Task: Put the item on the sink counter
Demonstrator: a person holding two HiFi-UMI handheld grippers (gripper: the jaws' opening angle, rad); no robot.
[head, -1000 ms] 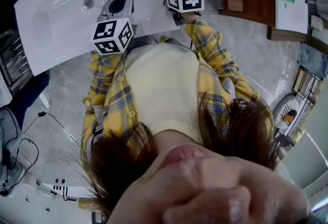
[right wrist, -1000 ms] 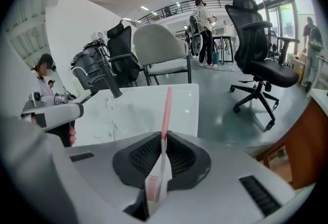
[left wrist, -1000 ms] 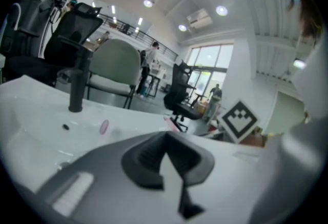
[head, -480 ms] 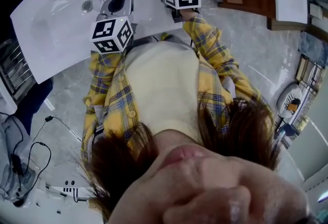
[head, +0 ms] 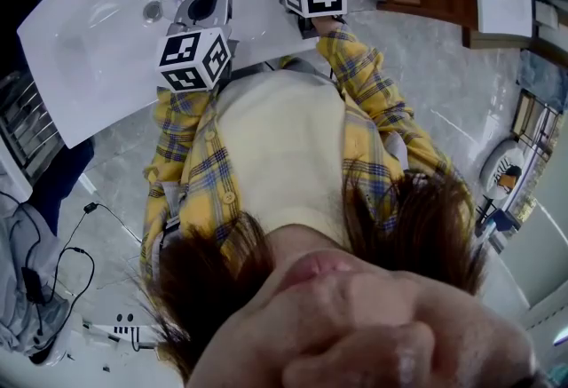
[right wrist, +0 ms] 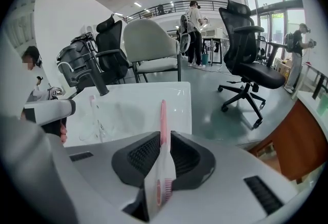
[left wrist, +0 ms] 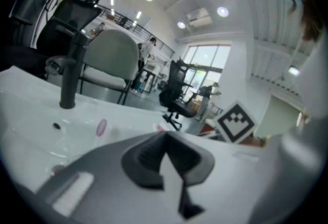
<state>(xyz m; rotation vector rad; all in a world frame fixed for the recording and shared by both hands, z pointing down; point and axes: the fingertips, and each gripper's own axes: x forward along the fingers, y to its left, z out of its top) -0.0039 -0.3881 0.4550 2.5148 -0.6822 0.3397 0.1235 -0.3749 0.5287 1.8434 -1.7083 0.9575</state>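
Right gripper [right wrist: 163, 138]: jaws clamped on a pink toothbrush [right wrist: 162, 115] in a clear wrapper. The pads squeeze the wrapper flat. The bristle end sits low between the pads and the pink handle sticks out past the jaw tips.

The toothbrush is held off the sink counter [head: 98, 84], just over its right edge near the back right corner. I can't tell from any view if the tip touches the counter. It is not lying on it.

Left gripper [left wrist: 165, 138]: jaws pressed together with nothing between them, only white counter showing through the slit below the pads. In the head view it hovers over the counter's front edge, roughly mid-width, pointing into the basin [head: 133, 31].

In the basin there is a second clear pack [left wrist: 101, 126] with a pink end, near the middle and well apart from both grippers. Black faucet [left wrist: 69, 77] stands upright at the back edge of the counter.

Both marker cubes are readable in the head view, with the right gripper's cube to the right of the left gripper's and nearer the counter's back. The grippers are near each other but not touching.

Off the counter there is a black office chair [right wrist: 251, 64] on the floor beyond the right edge. The person's yellow plaid shirt [head: 191, 173] fills the middle of the head view.
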